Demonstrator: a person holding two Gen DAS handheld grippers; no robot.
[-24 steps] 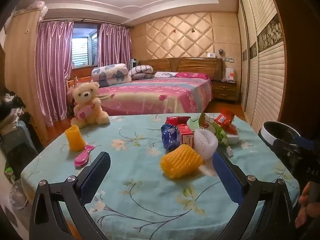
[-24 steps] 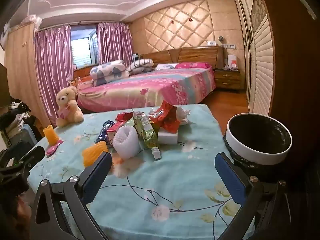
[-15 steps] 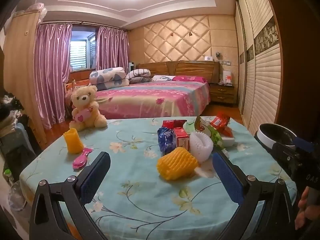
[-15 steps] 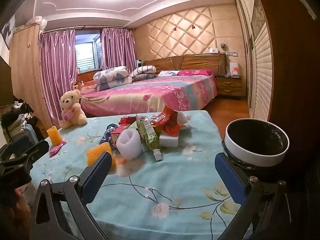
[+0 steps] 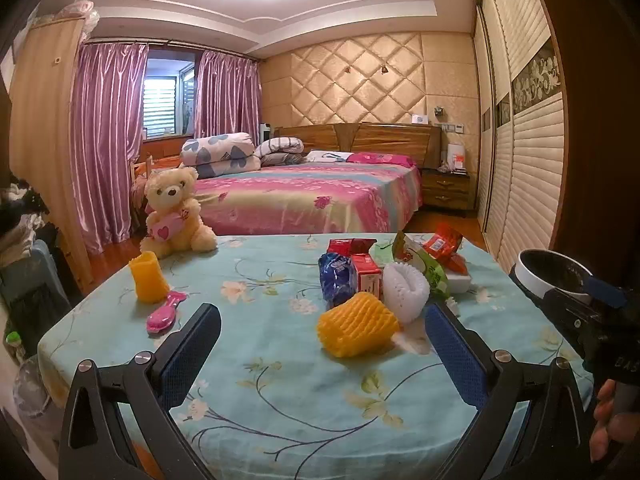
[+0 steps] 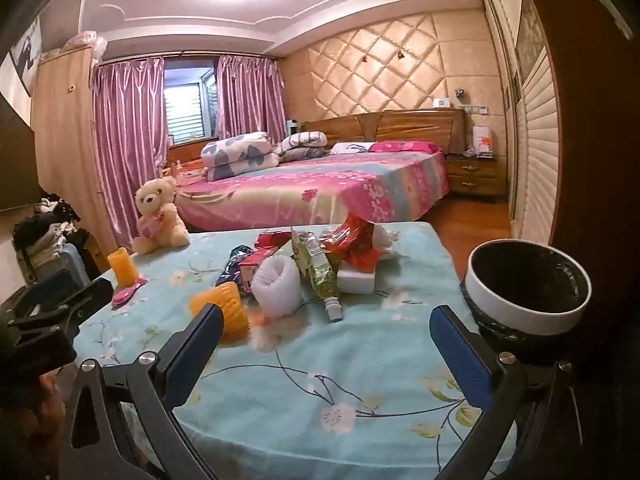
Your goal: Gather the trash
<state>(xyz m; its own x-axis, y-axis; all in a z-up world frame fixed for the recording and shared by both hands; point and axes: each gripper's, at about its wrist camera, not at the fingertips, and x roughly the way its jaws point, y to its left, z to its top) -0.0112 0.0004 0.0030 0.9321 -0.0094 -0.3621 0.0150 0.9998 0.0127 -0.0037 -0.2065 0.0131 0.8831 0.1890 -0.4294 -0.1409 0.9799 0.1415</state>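
Note:
A heap of trash lies on the floral blue table point(image 5: 280, 380) point(image 6: 360, 360): an orange foam net point(image 5: 356, 328) point(image 6: 224, 306), a white foam net point(image 5: 404, 290) point(image 6: 278, 286), a blue wrapper point(image 5: 336, 280), a red carton point(image 5: 366, 274) point(image 6: 256, 258), a green pouch point(image 6: 316, 270) and red wrappers point(image 5: 444, 242) point(image 6: 352, 244). A white-rimmed bin with a black liner point(image 6: 528, 284) point(image 5: 554, 276) stands off the table's right edge. My left gripper point(image 5: 320, 336) hangs open before the orange net. My right gripper point(image 6: 326, 340) is open too, nothing between its fingers.
A teddy bear point(image 5: 174, 210), an orange foam cup point(image 5: 148, 278) and a pink brush point(image 5: 164, 316) sit at the table's left. A bed point(image 5: 312, 194) lies beyond. Wardrobe doors point(image 5: 528, 152) line the right. A hand point(image 5: 608, 416) grips the other tool.
Both grippers have pulled back and tilted up slightly, so the table and trash sit lower and a little farther off in both views. Nothing was taken hold of.

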